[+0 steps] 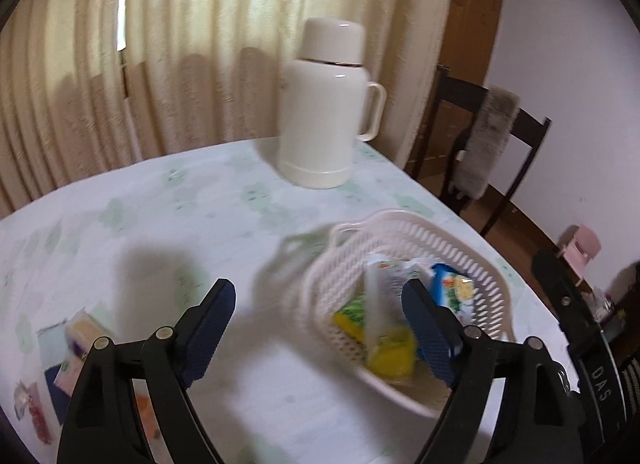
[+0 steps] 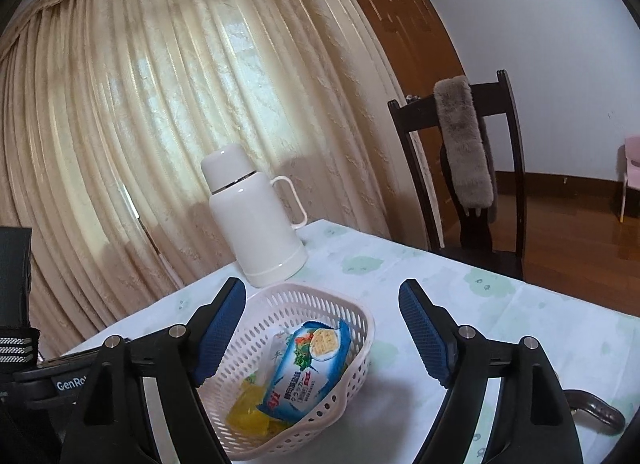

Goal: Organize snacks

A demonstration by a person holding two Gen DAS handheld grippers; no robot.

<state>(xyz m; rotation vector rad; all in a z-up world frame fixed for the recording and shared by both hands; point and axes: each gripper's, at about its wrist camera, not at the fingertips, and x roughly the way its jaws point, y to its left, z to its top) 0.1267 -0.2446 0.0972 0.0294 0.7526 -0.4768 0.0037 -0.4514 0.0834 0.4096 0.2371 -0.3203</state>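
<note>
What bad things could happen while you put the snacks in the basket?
1. The blue cracker packet stands tilted on the yellow packets, reaching near the basket rim; adding more might tip it out.
2. The loose snacks lie near the table's edge, so a clumsy grab with the left gripper might push them off.
3. The tall white flask stands right behind the basket and could get bumped.

Left gripper (image 1: 320,334) with jaws spread wide, nothing between its blue pads (image 1: 208,332). Right gripper (image 2: 322,334) likewise wide open and empty, both raised and pointing forward and slightly down.
</note>
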